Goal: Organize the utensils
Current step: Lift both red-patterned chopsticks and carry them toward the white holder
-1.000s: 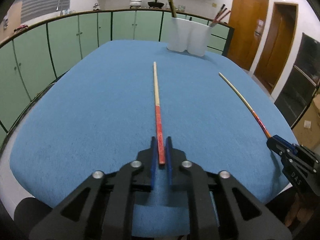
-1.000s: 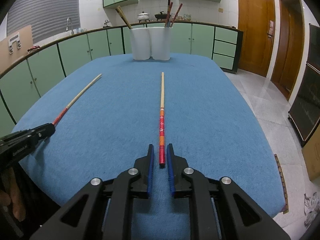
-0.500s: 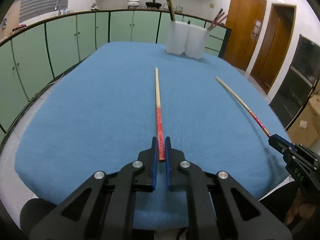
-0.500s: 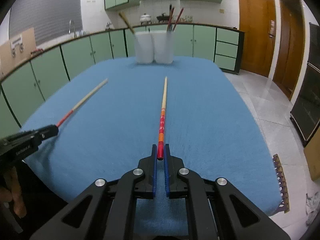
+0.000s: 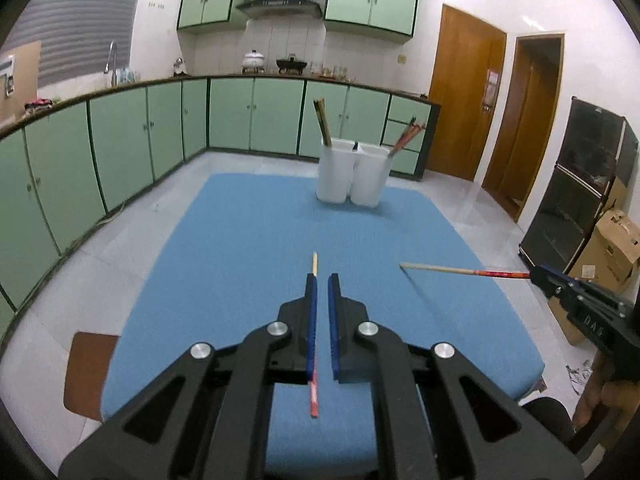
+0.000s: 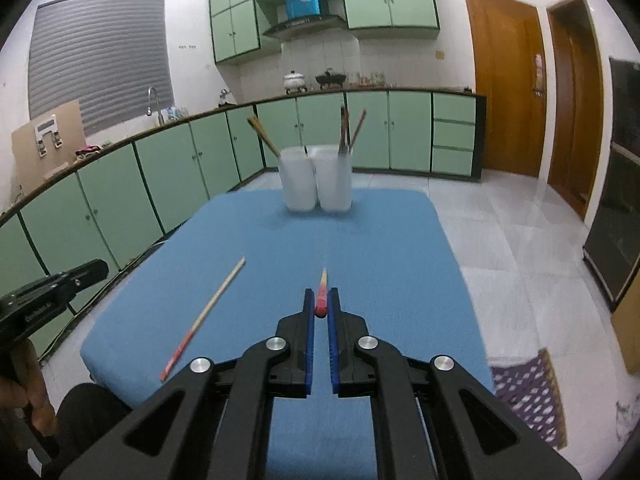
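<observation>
My right gripper is shut on the red end of a red-and-bamboo chopstick and holds it in the air, pointing forward; it also shows in the left wrist view. My left gripper is raised above the blue table with its jaws a little apart. A second chopstick lies on the cloth below it; in the right wrist view it lies at the left. Two white holders with chopsticks stand at the far edge.
The blue cloth table has tiled floor around it. Green cabinets run along the left and back. A brown stool stands by the near left corner. A patterned mat lies on the floor at right.
Both grippers have risen well above the table. The right one lifted its chopstick with it. The left one's chopstick has slipped out and now lies on the cloth.
</observation>
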Available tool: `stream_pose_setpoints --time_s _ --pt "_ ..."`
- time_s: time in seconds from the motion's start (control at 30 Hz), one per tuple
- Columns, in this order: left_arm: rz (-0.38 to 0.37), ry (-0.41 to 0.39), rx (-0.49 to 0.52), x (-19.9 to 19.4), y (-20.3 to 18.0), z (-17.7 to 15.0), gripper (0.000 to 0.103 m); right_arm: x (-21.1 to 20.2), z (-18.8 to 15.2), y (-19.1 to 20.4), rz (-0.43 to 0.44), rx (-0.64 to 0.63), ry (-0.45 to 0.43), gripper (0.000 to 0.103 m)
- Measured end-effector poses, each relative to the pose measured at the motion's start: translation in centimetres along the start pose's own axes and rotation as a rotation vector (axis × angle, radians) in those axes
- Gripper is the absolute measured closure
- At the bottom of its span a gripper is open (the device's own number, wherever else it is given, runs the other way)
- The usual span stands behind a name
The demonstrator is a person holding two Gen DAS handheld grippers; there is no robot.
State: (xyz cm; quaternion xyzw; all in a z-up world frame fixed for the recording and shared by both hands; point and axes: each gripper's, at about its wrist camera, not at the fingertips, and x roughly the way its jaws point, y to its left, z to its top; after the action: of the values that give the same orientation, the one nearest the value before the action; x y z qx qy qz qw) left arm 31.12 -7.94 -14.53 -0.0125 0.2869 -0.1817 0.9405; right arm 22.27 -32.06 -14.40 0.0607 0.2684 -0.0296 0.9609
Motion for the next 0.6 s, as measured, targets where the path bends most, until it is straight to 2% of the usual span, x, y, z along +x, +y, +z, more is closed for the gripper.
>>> stream_pose_setpoints --time_s 0.07,0.13,0.17,0.2,0.3,0.43,0.5,0.53,0.57,0.6 --pt "0.004 0.011 -0.007 0.3 0.2 -0.9 0.096 0.3 -0.4 -0.2 0.003 0.006 0.013 0.097" --pt "-0.010 0.051 -0.013 1.1 0.2 -2.5 0.083 0.6 -1.4 -0.4 0.000 0.014 0.031 0.097" --pt "-0.004 0.074 -0.010 1.8 0.0 -3.8 0.066 0.8 -2.0 -0.6 -0.001 0.026 0.040 0.097" --pt "0.000 0.094 -0.004 2.4 -0.1 -4.7 0.059 1.0 -2.4 -0.8 -0.001 0.036 0.045 0.097" --pt "-0.001 0.201 -0.006 5.1 -0.4 -7.9 0.059 1.0 -3.5 -1.3 -0.004 0.069 0.048 0.097" --pt "0.028 0.275 0.013 7.1 -0.5 -9.8 0.059 0.8 -3.3 -1.6 -0.001 0.081 0.042 0.097" --pt "0.041 0.275 0.026 7.1 -0.7 -10.1 0.061 0.7 -3.1 -1.6 0.001 0.081 0.037 0.097" --pt "0.045 0.274 0.029 7.1 -0.7 -10.1 0.065 0.6 -3.0 -1.7 0.001 0.080 0.034 0.097" --pt "0.042 0.274 0.027 7.0 -0.6 -10.1 0.082 0.6 -2.9 -1.7 0.004 0.083 0.033 0.097" --pt "0.037 0.277 0.019 7.1 -0.4 -10.1 0.094 0.6 -3.0 -1.7 0.004 0.084 0.032 0.097"
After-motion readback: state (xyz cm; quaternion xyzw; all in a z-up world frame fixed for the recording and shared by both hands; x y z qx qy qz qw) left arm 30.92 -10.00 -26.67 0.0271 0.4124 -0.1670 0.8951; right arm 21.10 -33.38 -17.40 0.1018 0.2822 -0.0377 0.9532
